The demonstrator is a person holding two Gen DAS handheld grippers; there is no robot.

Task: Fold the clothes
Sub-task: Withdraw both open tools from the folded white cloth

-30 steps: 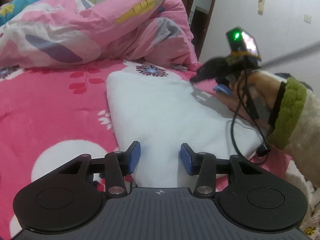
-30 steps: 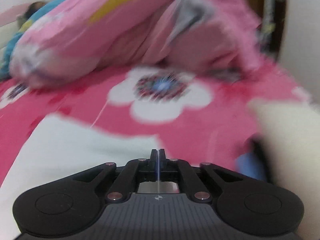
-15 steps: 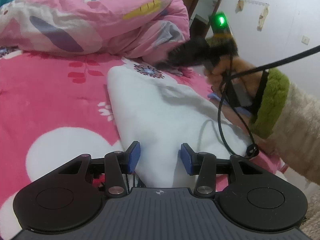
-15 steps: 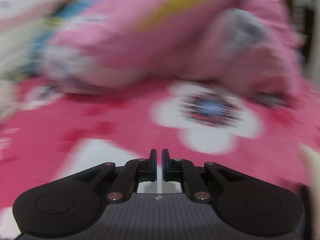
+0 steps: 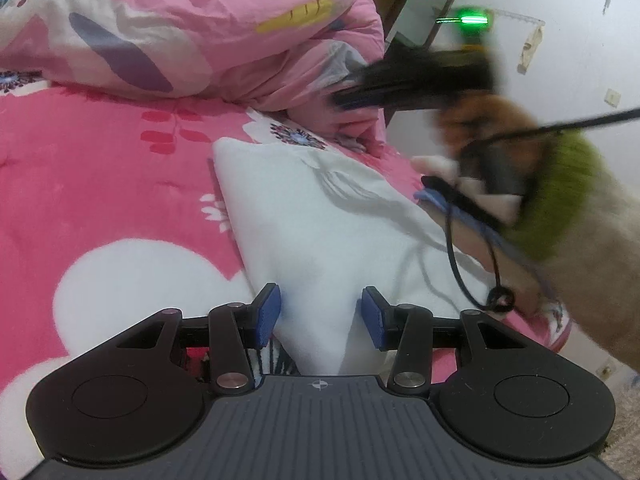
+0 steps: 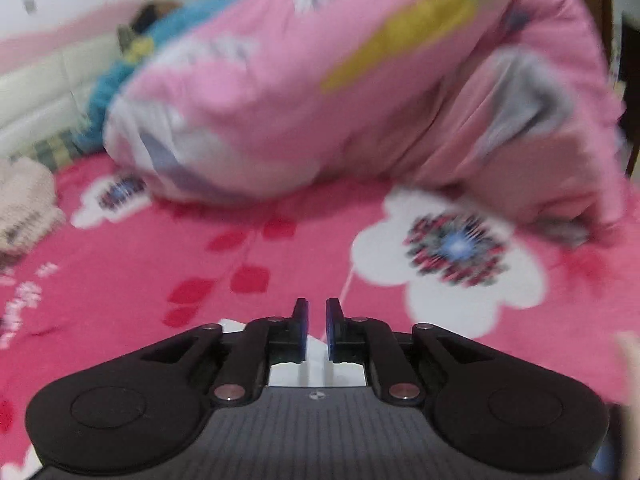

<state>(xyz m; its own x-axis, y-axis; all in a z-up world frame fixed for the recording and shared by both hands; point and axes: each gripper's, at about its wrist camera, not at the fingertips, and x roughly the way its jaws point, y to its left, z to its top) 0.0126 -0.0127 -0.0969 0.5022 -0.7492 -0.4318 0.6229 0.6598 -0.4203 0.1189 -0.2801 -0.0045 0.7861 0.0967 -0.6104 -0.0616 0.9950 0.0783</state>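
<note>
A folded white garment (image 5: 320,220) lies on the pink floral bed cover (image 5: 100,184). My left gripper (image 5: 320,314) is open, its blue pads either side of the garment's near corner, which sits between them. My right gripper (image 6: 316,326) is slightly open and empty, raised above the garment's far end; a strip of white cloth (image 6: 316,374) shows under its fingers. In the left wrist view the right gripper (image 5: 408,84) appears blurred, held by a hand in a green-cuffed sleeve (image 5: 560,200) above the garment's right side.
A bunched pink quilt (image 5: 200,36) (image 6: 360,92) lies across the back of the bed. A beige knitted item (image 6: 24,204) lies at the left. A white wall and dark doorway (image 5: 416,8) stand to the right. A cable (image 5: 472,256) hangs from the right hand.
My right gripper has opened from shut to a small gap, letting go of the white cloth, and has risen and swung left. My left gripper has stayed open at the garment's near corner.
</note>
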